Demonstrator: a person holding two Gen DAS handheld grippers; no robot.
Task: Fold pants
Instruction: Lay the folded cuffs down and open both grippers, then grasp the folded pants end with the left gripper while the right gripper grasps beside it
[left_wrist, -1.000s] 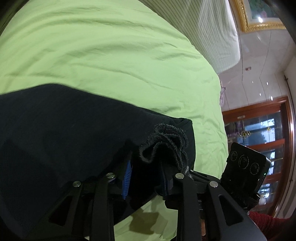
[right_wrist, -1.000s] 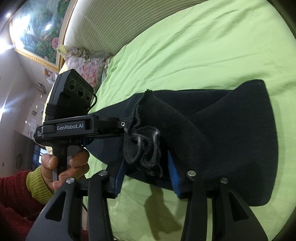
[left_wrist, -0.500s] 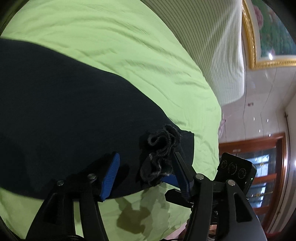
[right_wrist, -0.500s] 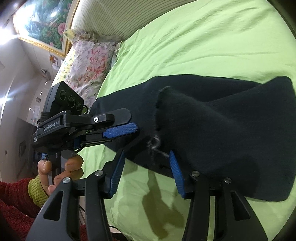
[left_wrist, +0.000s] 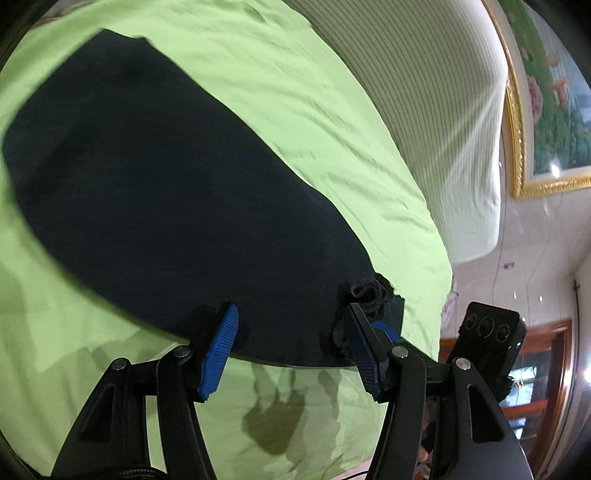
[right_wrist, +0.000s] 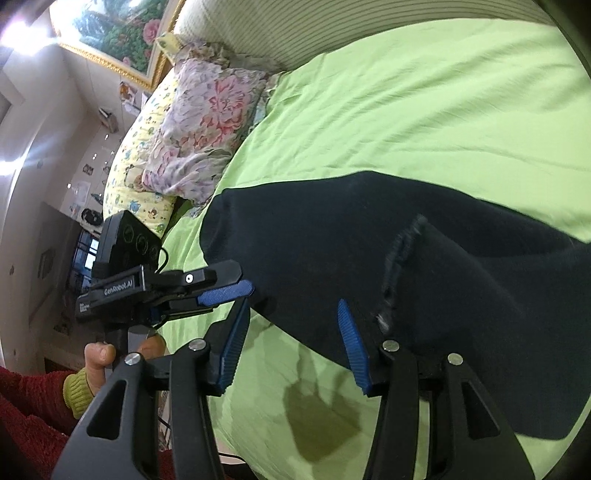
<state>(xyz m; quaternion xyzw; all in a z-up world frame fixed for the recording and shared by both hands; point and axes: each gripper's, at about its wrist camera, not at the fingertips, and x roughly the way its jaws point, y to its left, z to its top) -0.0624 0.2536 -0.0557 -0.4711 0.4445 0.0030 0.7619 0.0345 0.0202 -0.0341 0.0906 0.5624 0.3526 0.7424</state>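
Note:
Dark navy pants (left_wrist: 166, 192) lie folded on the light green bed sheet (left_wrist: 332, 122). My left gripper (left_wrist: 291, 343) is open and empty over the near edge of the pants. A frayed hem bunch (left_wrist: 369, 291) lies by its right finger. In the right wrist view the pants (right_wrist: 424, 266) spread across the bed, with a frayed hem edge (right_wrist: 399, 258) on top. My right gripper (right_wrist: 291, 339) is open and empty at the near edge of the pants. The left gripper (right_wrist: 221, 288) also shows there, open, at the left corner of the pants.
A striped headboard cushion (left_wrist: 436, 103) and a gold-framed painting (left_wrist: 546, 92) stand beyond the bed. A floral pillow (right_wrist: 207, 122) and a yellow pillow (right_wrist: 140, 173) lie at the head of the bed. A hand in a red sleeve (right_wrist: 33, 402) holds the left gripper's handle.
Both grippers were shut on the frayed hems a second ago. They have opened and let the fabric drop onto the pants, then drawn back a little.

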